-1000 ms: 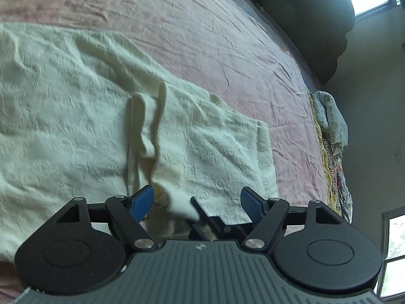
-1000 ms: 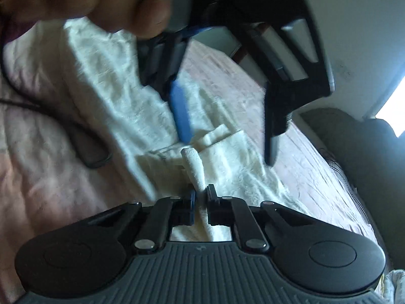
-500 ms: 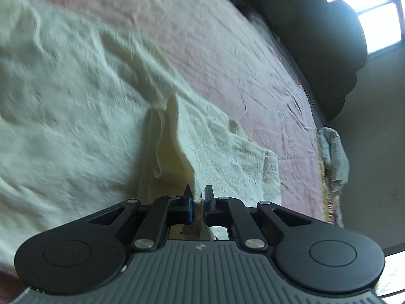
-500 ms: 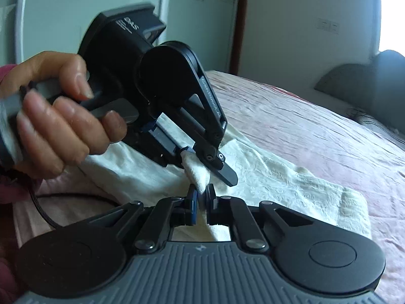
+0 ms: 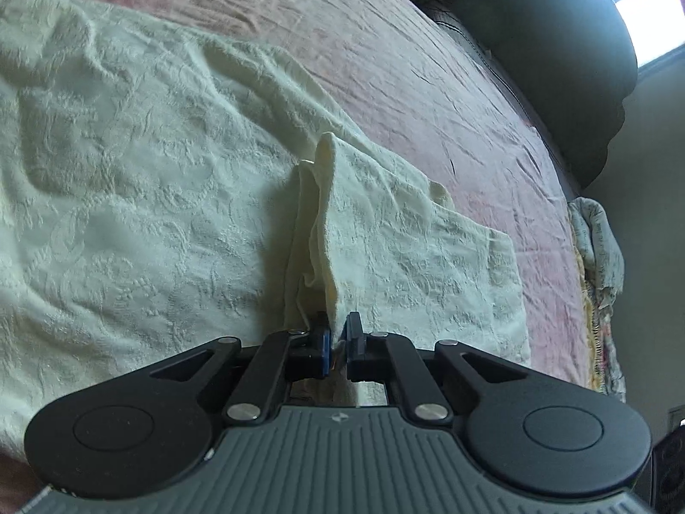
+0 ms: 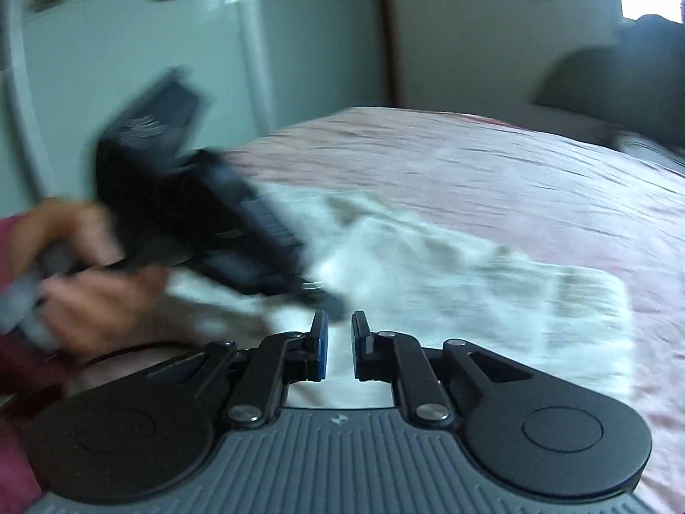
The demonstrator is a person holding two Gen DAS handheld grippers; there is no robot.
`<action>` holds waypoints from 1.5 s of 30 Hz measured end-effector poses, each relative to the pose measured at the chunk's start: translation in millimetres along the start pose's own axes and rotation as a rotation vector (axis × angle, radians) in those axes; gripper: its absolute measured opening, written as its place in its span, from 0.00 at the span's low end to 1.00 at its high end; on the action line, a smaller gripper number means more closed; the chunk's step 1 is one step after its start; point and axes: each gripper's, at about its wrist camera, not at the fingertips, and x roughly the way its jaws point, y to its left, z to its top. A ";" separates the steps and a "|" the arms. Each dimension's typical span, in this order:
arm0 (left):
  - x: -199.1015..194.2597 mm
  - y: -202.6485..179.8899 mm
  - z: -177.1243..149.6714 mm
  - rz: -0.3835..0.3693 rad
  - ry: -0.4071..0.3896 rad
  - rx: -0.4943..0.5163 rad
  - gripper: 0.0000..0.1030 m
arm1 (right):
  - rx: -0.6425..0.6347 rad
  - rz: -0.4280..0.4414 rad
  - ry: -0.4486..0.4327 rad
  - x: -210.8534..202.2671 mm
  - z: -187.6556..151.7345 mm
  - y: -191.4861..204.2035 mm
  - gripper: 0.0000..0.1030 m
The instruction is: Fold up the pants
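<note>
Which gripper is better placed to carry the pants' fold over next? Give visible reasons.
Left. The left gripper is shut on a raised ridge of the cream pants on the pink bedspread. The right gripper shows a gap with no cloth between its fingers, in a blurred view.

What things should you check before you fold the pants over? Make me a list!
1. Left gripper pinching the cream pants: ok, fabric is clamped between its blue pads.
2. Right gripper holding fabric: not ok, a small gap, nothing visibly pinched.
3. Pants lying on the pink bed: ok.
4. Pants smooth: not ok, a ridge is bunched up at the left gripper.
5. Bed beyond the pants free for folding: ok.
6. Right view sharp enough to judge: not ok, blurred.
</note>
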 end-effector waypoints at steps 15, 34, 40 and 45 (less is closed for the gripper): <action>-6.3 -25.4 -12.6 0.128 -0.058 0.191 0.13 | 0.002 -0.078 0.077 34.1 -18.1 9.6 0.11; 17.7 -86.6 14.0 0.420 -0.210 0.542 0.43 | 0.015 -0.076 0.045 34.7 -16.6 16.0 0.12; 36.6 -86.2 -3.9 0.493 -0.221 0.627 0.44 | 0.022 -0.084 0.057 33.6 -19.0 14.0 0.12; 36.4 -86.6 -5.1 0.498 -0.224 0.640 0.45 | 0.037 -0.097 0.033 29.8 -15.9 16.1 0.12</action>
